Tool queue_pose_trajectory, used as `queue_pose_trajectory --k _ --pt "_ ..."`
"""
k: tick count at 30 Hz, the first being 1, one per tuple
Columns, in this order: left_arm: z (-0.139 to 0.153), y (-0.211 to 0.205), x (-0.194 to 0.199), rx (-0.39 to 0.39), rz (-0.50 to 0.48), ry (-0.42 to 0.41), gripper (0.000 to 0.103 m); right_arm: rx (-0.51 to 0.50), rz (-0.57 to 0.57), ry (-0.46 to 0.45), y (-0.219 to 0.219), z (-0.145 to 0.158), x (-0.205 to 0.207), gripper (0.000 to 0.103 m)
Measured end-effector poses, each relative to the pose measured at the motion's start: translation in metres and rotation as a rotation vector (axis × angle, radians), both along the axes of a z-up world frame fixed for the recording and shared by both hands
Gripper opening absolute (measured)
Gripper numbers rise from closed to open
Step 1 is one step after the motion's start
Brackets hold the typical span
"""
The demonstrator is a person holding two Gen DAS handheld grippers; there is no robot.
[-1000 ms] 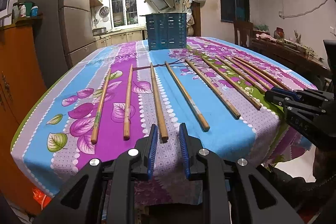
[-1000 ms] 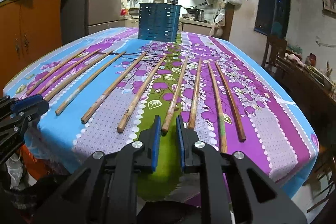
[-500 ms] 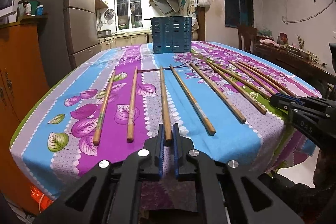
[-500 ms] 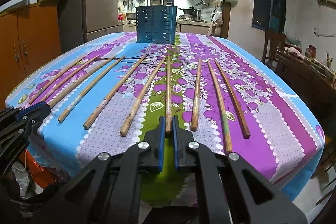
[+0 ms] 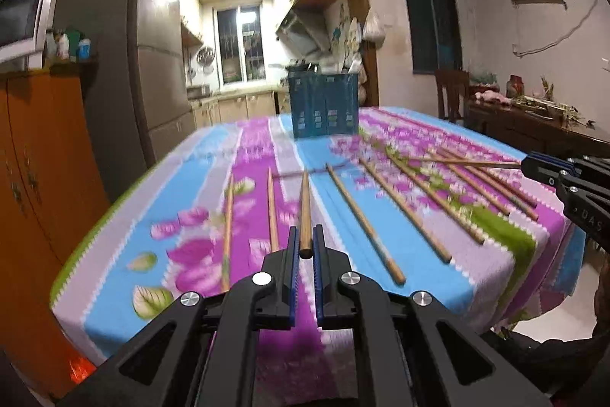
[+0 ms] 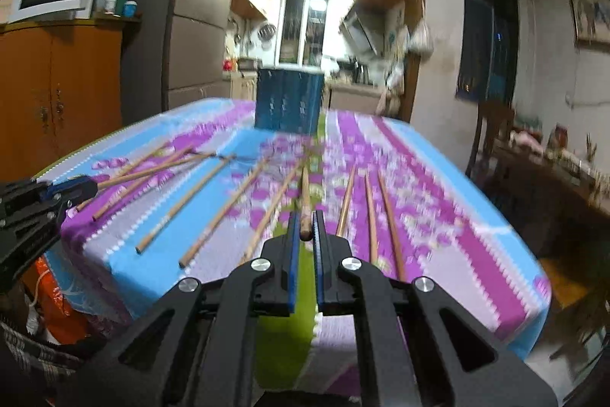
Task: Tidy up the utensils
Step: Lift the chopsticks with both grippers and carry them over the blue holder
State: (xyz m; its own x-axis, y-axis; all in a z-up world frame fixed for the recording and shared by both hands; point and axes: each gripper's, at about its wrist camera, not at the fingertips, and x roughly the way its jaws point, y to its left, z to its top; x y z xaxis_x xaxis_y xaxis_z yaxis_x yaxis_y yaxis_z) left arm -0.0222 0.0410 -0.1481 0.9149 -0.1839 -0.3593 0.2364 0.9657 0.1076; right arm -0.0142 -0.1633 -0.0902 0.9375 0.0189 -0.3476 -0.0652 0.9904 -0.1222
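Note:
Several wooden chopsticks lie in a row on a flowered tablecloth (image 5: 457, 277). My left gripper (image 5: 304, 235) is shut on the near end of one chopstick (image 5: 305, 208), which points away, lifted off the cloth. In the right wrist view my right gripper (image 6: 304, 222) is shut on another chopstick (image 6: 305, 193), also raised. A blue slotted utensil holder (image 5: 324, 103) stands upright at the table's far end, also seen as the holder (image 6: 289, 103). Each gripper shows in the other's view: the right gripper (image 5: 533, 164) at the right edge, the left gripper (image 6: 82, 187) at the left edge.
Loose chopsticks (image 5: 362, 220) remain on both sides of the held ones, more chopsticks (image 6: 389, 216) to the right. An orange cabinet (image 5: 34, 159) and a grey fridge (image 5: 114, 63) stand left of the table. A dark side table (image 5: 533, 128) and a chair (image 6: 492, 132) stand right.
Both grippers closed on a chopstick end, then rose with the chopsticks lifted off the cloth. The view tilted up toward the kitchen.

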Motion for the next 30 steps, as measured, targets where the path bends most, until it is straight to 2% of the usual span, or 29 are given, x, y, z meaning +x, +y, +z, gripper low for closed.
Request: queue_pose_trajectory --k 6,14,20,30 --pt "0.031 -0.007 0.004 0.010 -0.048 -0.074 0.008 -0.014 0.045 -0.089 -0.005 0.027 0.004 0.005" --pt "0.077 -0.008 0.028 -0.001 -0.039 -0.114 0.008 0.013 0.099 -0.136 -0.016 0.062 0.034 0.005" --pt "0.099 -0.008 0.049 0.003 -0.026 -0.151 0.008 0.056 0.136 -0.128 -0.023 0.090 0.062 0.005" --pt "0.141 -0.005 0.084 -0.056 -0.063 -0.121 0.008 0.120 0.177 -0.075 -0.037 0.120 0.091 0.005"
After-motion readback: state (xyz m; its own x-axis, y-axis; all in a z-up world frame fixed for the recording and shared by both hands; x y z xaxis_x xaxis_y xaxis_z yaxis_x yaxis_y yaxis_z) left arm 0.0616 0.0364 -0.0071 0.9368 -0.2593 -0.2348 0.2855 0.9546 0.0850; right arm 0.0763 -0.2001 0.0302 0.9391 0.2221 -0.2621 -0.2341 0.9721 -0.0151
